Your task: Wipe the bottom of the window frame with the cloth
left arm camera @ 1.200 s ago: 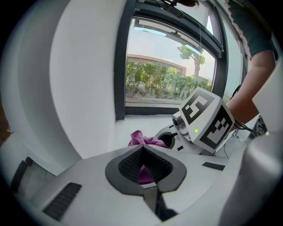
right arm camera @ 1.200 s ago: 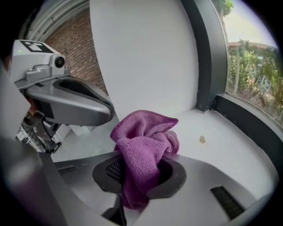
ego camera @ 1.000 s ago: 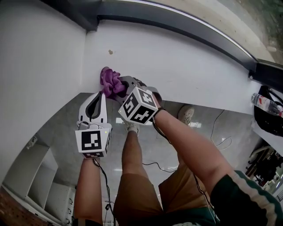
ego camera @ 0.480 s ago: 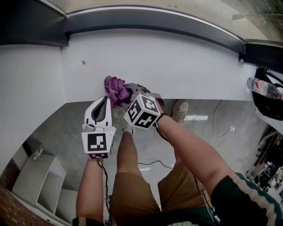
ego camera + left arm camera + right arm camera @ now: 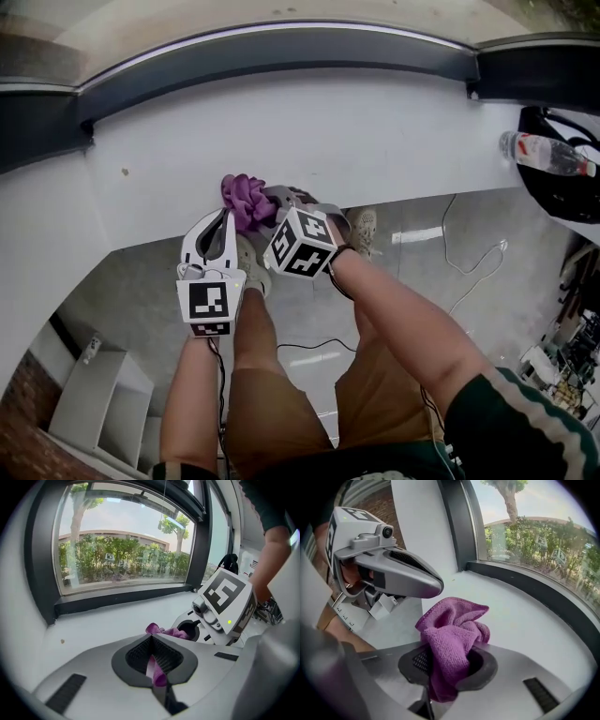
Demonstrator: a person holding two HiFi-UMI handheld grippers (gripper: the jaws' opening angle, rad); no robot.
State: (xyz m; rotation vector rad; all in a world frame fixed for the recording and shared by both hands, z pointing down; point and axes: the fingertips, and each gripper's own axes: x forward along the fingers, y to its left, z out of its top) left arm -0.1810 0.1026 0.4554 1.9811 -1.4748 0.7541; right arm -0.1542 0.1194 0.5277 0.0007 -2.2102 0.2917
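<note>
Left gripper (image 5: 225, 218) and right gripper (image 5: 273, 200) jaws both pinch the cloth (image 5: 245, 199) — at the sill's (image 5: 375, 141) front edge.

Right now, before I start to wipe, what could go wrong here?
The left tool and the right tool are both shut on the one cloth; moving them apart could tear it free. The cloth sits bunched near the front edge of the sill, away from the dark window frame, so a stroke may miss the frame.
</note>
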